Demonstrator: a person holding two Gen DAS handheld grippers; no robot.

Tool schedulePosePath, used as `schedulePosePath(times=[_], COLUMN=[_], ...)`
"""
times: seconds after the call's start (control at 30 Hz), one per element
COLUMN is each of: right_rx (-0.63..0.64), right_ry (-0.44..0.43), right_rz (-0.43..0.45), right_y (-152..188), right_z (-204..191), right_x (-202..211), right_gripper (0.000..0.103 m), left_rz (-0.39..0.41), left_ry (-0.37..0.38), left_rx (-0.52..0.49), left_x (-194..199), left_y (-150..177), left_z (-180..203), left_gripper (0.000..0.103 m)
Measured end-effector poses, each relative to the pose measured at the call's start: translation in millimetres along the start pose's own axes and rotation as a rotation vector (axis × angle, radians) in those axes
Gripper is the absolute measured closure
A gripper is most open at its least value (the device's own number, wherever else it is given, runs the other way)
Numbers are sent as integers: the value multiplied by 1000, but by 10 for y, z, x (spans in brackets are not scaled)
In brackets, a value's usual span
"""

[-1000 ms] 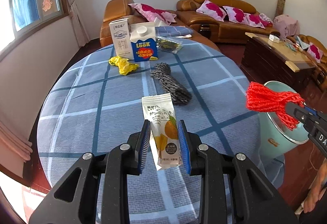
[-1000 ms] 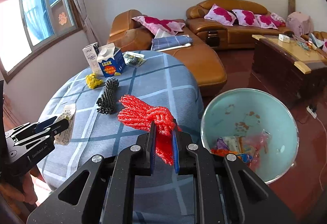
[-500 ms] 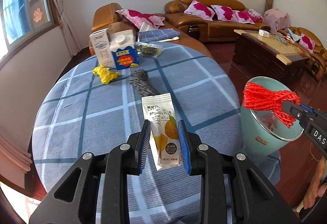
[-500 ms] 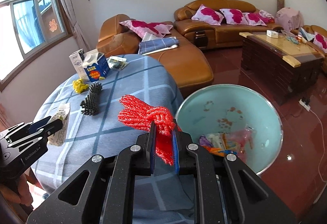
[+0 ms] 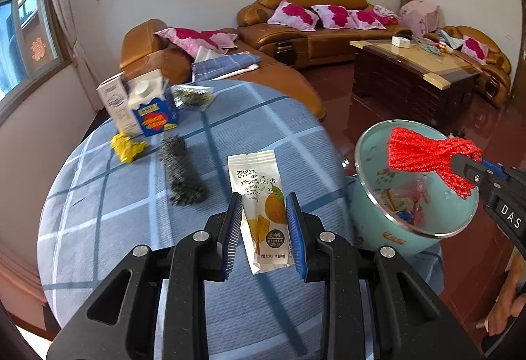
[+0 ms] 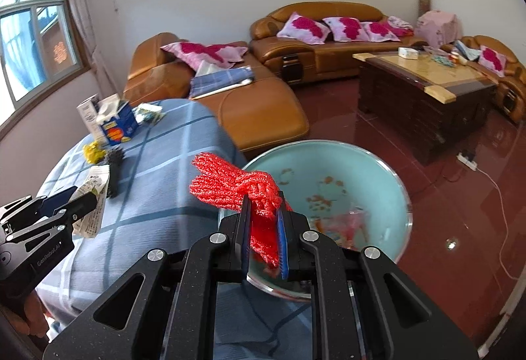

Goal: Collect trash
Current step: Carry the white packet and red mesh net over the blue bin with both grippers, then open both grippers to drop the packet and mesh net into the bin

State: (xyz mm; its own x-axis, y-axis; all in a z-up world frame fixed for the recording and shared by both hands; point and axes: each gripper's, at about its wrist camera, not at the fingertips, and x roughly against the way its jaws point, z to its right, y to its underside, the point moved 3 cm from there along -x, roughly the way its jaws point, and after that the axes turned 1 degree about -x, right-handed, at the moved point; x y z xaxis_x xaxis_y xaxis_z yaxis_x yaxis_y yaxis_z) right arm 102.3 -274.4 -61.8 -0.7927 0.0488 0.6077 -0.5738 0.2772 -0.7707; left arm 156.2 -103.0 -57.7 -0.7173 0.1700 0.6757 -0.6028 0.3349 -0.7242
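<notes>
My left gripper (image 5: 263, 205) is shut on a white snack pouch (image 5: 254, 172) with an orange fruit picture and holds it above the blue checked table (image 5: 108, 215), near the table's right edge. My right gripper (image 6: 263, 205) is shut on a bunch of red mesh netting (image 6: 227, 185), which hangs over the near rim of the teal bin (image 6: 355, 159). The bin stands on the floor right of the table with several wrappers inside. In the left wrist view the red netting (image 5: 424, 153) hangs over the bin (image 5: 371, 212). The left gripper (image 6: 82, 202) with its pouch shows at the right wrist view's left edge.
On the table stand two cartons (image 5: 144, 107), with a yellow crumpled wrapper (image 5: 126, 148), a black mesh bundle (image 5: 182, 172) and a clear packet (image 5: 194, 98) lying near them. Brown sofas (image 6: 263, 110) and a dark coffee table (image 6: 424, 97) stand beyond. A power strip (image 6: 466, 159) with its cord lies on the red floor.
Both grippers have moved right, off the table's middle. The red netting has gone from above the cloth to over the bin's opening. Both grips are unchanged.
</notes>
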Motion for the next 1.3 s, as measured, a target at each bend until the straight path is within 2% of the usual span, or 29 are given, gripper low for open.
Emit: schedulePosePath(times=[0.23, 0.77, 1.3], right_rx=[-36, -108, -158], right_ry=[67, 193, 217], right_rz=[24, 7, -49], right_y=[-50, 0, 73], right_z=[281, 706, 930], right_x=[12, -141, -387], right_gripper=[89, 88, 87], left_rz=[25, 4, -27], left_ry=[42, 111, 148], left_rx=[-59, -143, -185], left_x=[-116, -491, -794], left_y=[-160, -320, -320], left_z=[369, 1054, 1429], left_gripper=[75, 75, 74])
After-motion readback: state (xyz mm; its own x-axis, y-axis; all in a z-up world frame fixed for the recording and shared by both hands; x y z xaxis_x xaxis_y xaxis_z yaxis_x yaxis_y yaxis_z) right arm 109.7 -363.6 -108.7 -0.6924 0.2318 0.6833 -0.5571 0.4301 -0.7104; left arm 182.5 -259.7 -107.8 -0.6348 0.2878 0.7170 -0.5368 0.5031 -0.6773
